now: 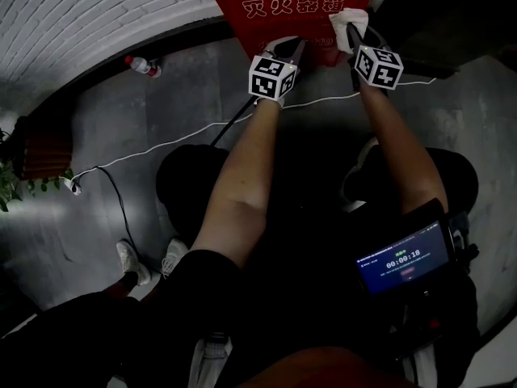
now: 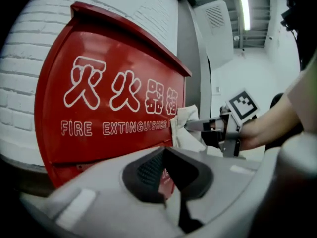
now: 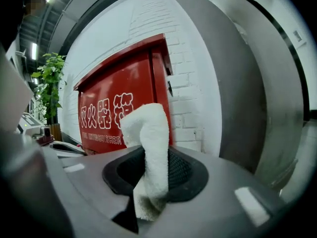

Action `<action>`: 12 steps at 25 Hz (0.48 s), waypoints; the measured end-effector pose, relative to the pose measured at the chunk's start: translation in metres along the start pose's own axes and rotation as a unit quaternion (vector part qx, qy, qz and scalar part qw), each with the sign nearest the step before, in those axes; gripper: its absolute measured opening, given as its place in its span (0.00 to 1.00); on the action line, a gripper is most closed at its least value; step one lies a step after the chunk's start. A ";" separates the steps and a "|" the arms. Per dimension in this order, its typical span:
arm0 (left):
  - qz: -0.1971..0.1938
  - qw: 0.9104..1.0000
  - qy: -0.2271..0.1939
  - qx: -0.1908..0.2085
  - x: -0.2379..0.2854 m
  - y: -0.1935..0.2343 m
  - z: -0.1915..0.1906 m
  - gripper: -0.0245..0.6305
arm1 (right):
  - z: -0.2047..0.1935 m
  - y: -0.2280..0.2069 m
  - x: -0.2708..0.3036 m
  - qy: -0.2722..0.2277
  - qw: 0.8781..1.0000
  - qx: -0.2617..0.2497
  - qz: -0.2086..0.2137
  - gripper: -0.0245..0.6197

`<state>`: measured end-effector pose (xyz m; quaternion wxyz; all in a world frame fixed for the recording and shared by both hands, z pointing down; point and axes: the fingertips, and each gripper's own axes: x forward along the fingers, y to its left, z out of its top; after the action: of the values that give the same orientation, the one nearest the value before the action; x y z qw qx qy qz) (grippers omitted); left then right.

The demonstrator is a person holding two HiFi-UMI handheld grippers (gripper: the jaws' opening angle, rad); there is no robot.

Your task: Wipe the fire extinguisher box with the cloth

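A small lit screen (image 1: 404,259) is glowing nearest the head camera, low at the right, with the person's two bare forearms reaching away from it toward the wall.

The right tongs (image 1: 352,31) are clamping a white cloth (image 3: 148,148), whose folded end is standing up between the pads. The left tongs (image 1: 291,48) are standing slightly apart and holding nothing, with red showing through the gap.

The red fire extinguisher box (image 2: 114,83) is standing straight ahead of both tongs, against a white brick wall (image 3: 188,83). Its wide lettered front is running left to right. The cloth is sitting at the right-hand edge of that front, so a wipe would probably have to travel leftward across the lettering. The right hand is the one placed to do it; the left tongs are hanging just beside, before the middle of the front.

The left gripper view is showing the cloth seemingly pressing against the box's edge, which the right gripper view cannot settle. Only the head view is showing the grey floor (image 1: 121,136), with a bottle (image 1: 143,65), a white cable (image 1: 186,136) and a plant (image 1: 10,186).
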<state>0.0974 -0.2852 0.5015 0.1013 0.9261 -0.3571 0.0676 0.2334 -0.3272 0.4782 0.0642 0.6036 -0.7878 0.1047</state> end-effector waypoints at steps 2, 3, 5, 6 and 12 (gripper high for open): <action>0.003 1.000 0.000 -0.001 -0.001 0.002 -0.002 0.04 | 0.000 -0.007 -0.001 0.000 1.000 -0.002 -0.006 0.20; 0.006 1.000 -0.002 -0.003 -0.003 0.004 -0.001 0.04 | -0.001 -0.010 -0.001 0.001 1.000 -0.004 -0.008 0.20; 0.011 1.000 -0.006 -0.006 -0.006 0.008 0.001 0.04 | -0.001 -0.017 -0.001 0.002 1.000 -0.005 -0.014 0.20; 0.013 1.000 -0.006 -0.006 -0.008 0.010 0.002 0.04 | -0.002 -0.021 -0.001 0.003 1.000 -0.002 -0.018 0.20; 0.033 0.999 0.002 -0.004 -0.028 0.029 -0.004 0.04 | -0.004 -0.021 -0.005 -0.009 0.999 0.020 -0.026 0.20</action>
<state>0.0565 -0.2872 0.5043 0.1031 0.9131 -0.3880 0.0716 0.2546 -0.3268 0.4823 0.0475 0.6258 -0.7702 0.1134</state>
